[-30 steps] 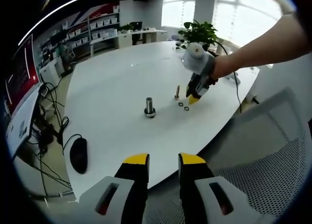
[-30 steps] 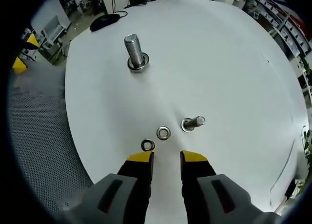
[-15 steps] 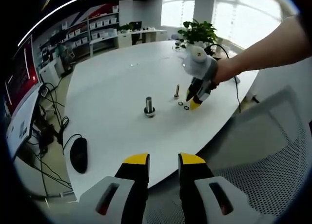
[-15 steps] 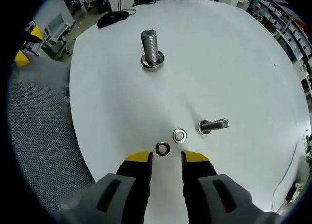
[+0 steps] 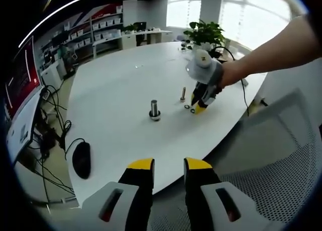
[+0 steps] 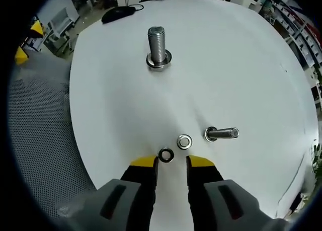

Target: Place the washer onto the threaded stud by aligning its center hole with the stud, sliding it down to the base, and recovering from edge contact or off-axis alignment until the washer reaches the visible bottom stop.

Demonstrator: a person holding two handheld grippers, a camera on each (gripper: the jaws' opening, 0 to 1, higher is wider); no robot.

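Two small steel washers lie flat on the white table [image 6: 241, 65]: one washer [image 6: 166, 155] sits just ahead of my right gripper [image 6: 171, 162], the other washer [image 6: 184, 141] a little farther on. My right gripper stands open, its yellow tips straddling the near washer without touching it. A large threaded stud [image 6: 157, 46] stands upright with a washer at its base; a smaller stud [image 6: 220, 134] stands to the right. In the left gripper view my left gripper [image 5: 168, 164] hangs open off the table's edge, with the right gripper [image 5: 200, 104], large stud [image 5: 154, 110] and small stud [image 5: 183, 94] beyond.
A black mouse [image 5: 81, 159] rests near the table's left edge, also black mouse [image 6: 116, 14] at the far side. A mesh chair [image 5: 282, 180] stands by the table's edge. A potted plant [image 5: 205, 33] and a cable [image 5: 245, 92] sit at the far end.
My right gripper has crept forward and lower; the near washer now lies between its tips rather than just ahead. The left gripper has stayed still.
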